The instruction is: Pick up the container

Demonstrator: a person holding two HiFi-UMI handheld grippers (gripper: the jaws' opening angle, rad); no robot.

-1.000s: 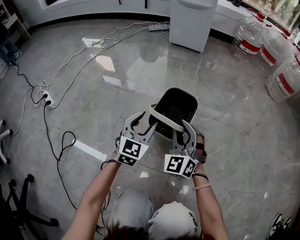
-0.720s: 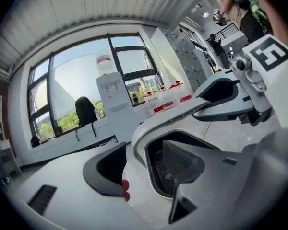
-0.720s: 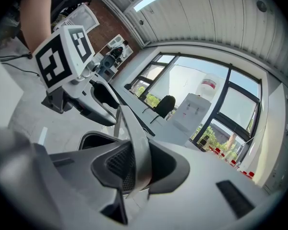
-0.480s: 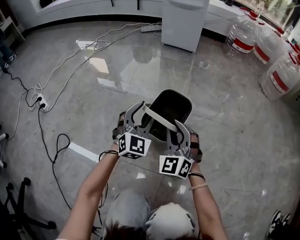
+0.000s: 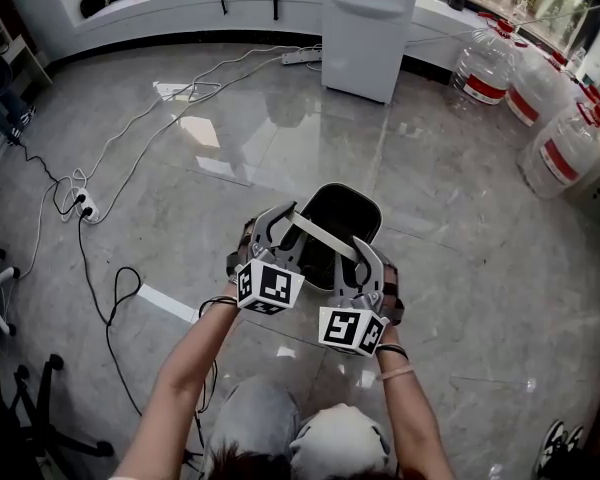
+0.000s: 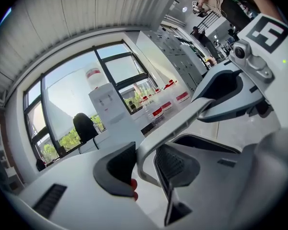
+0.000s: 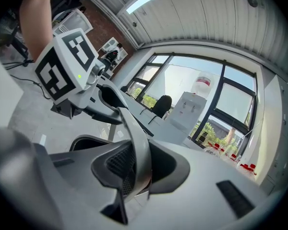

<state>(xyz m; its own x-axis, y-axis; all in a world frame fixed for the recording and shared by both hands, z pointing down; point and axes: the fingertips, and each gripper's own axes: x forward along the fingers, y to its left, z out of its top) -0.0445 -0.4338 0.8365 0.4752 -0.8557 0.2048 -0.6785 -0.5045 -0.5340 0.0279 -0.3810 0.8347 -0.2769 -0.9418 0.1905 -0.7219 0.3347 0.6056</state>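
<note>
The container (image 5: pixel 368 204) is a dark, open-topped bin on the floor in the head view, with a pale grey bail handle (image 5: pixel 320 236) raised across its near side. My left gripper (image 5: pixel 282 232) sits at the handle's left end. Its jaws are closing, and in the left gripper view the handle (image 6: pixel 182 121) runs between the pads (image 6: pixel 120 169), which touch it. My right gripper (image 5: pixel 366 268) is shut on the handle's right end. The right gripper view shows the handle (image 7: pixel 134 138) clamped between the ribbed pads (image 7: pixel 117 164).
A white water dispenser (image 5: pixel 365 28) stands at the back, with large water jugs (image 5: pixel 560 148) to the right. Cables and a power strip (image 5: pixel 85 203) lie at the left, near a chair base (image 5: pixel 0 278). A white strip (image 5: pixel 175 303) marks the floor. The person's knees are just below the grippers.
My left gripper has come onto the handle's left end and its jaws have narrowed around it. My right gripper has stayed on the handle's right end.
</note>
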